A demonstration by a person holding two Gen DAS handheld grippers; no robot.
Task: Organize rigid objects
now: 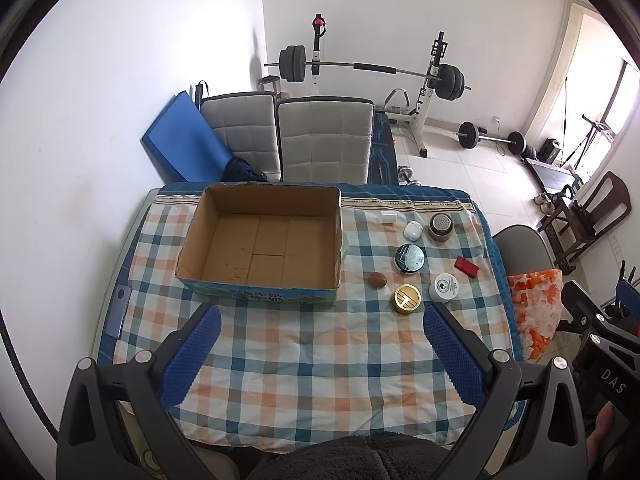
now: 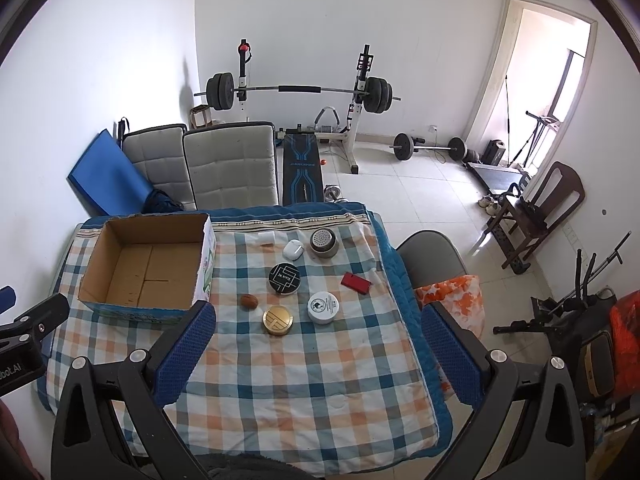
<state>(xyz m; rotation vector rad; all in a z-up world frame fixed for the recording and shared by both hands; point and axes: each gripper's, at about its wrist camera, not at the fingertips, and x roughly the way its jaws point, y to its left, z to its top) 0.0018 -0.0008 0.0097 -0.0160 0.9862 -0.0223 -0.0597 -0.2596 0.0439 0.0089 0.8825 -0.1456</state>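
**On the worktop: box empty, items unsorted**

Right of the cardboard box (image 1: 260, 240), your small rigid objects sit grouped: gold tin (image 2: 277, 320), white jar (image 2: 323, 307), black tin (image 2: 284, 278), walnut (image 2: 248, 301), red case (image 2: 355, 283). Both tools, left tool (image 1: 320, 356) and right tool (image 2: 316, 356), hover near, jaws spread, holding nothing. Box likely left open-topped for easy drops.

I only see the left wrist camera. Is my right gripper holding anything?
Observer: No, the right gripper is open, with nothing between its fingers.
Operator: What's on the black tin's lid? It's all shiny here.
Observer: The black tin has a white maze-like line pattern on its lid.
Operator: What colour is the box's right side?
Observer: That outer wall of the cardboard box is white with green print.
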